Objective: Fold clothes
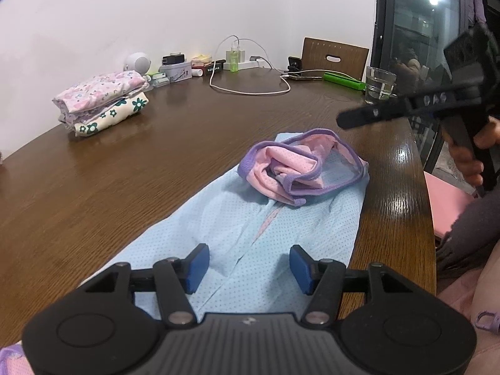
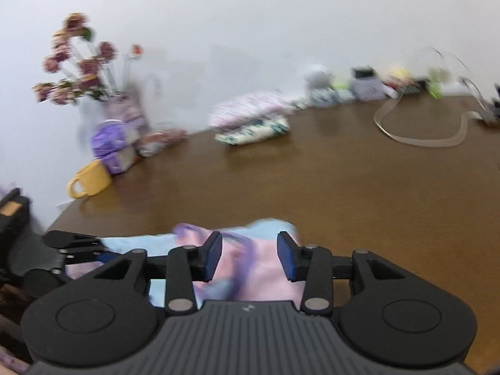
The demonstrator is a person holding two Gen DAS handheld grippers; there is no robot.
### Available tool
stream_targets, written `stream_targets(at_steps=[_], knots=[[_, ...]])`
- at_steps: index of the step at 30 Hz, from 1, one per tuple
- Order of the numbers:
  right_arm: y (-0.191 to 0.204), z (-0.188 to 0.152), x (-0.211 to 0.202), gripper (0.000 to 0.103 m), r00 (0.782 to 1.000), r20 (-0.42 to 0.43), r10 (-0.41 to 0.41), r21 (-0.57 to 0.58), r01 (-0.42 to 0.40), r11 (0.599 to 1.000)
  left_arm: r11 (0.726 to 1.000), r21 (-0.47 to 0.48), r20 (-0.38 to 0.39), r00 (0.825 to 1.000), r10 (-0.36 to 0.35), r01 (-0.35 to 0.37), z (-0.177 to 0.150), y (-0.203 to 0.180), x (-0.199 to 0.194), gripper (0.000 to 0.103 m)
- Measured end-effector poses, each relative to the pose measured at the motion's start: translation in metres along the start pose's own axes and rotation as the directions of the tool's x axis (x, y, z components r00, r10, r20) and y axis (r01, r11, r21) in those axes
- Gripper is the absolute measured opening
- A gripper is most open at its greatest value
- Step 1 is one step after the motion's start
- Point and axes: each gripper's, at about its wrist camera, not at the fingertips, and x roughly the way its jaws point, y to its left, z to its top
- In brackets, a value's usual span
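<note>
A light blue dotted garment [image 1: 250, 228] lies flat along the near right part of the brown table [image 1: 125, 172]. Its pink top part with purple trim [image 1: 300, 168] is bunched at the far end. My left gripper [image 1: 248, 264] is open and empty, just above the blue cloth. My right gripper [image 2: 249, 256] is open and empty, above the pink and purple part [image 2: 256, 268]; this view is blurred. The right gripper also shows in the left wrist view [image 1: 353, 120], held above the table's right edge. The left gripper's fingers [image 2: 72, 240] show at the left of the right wrist view.
A stack of folded floral clothes [image 1: 103, 103] sits at the far left. Along the wall are a white cable [image 1: 250, 90], bottles and small boxes. A glass [image 1: 379, 86] stands at the far right edge. A yellow mug [image 2: 90, 179] and a flower vase [image 2: 78, 72] stand at the left.
</note>
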Motion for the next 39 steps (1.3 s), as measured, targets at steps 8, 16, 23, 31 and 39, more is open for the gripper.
stream_targets(at_steps=[8,16,23,31,39], knots=[[0.005,-0.011,0.005,0.038,0.999,-0.038,0.007,-0.057,-0.009,0.998,0.996,0.077,0.035,0.999,0.032,-0.034,0.055,-0.011,-0.012,0.056],[0.022,-0.016,0.011,0.039,0.996,-0.082,-0.047,-0.167,0.033,0.985,0.953,0.303,-0.083,0.997,0.006,0.019,0.115,-0.042,0.060,0.048],[0.023,-0.016,0.012,0.041,0.996,-0.089,0.008,-0.198,-0.026,0.980,0.912,0.409,-0.125,0.992,0.025,0.028,0.114,-0.057,0.097,0.002],[0.016,-0.030,0.024,0.041,0.984,-0.165,0.074,-0.154,-0.100,0.983,0.895,0.436,-0.058,0.990,0.129,-0.091,0.098,-0.052,0.087,0.002],[0.014,-0.032,0.013,0.041,0.977,-0.175,0.125,-0.118,-0.147,0.982,0.915,0.389,-0.053,0.989,0.139,-0.107,0.085,-0.038,0.081,0.015]])
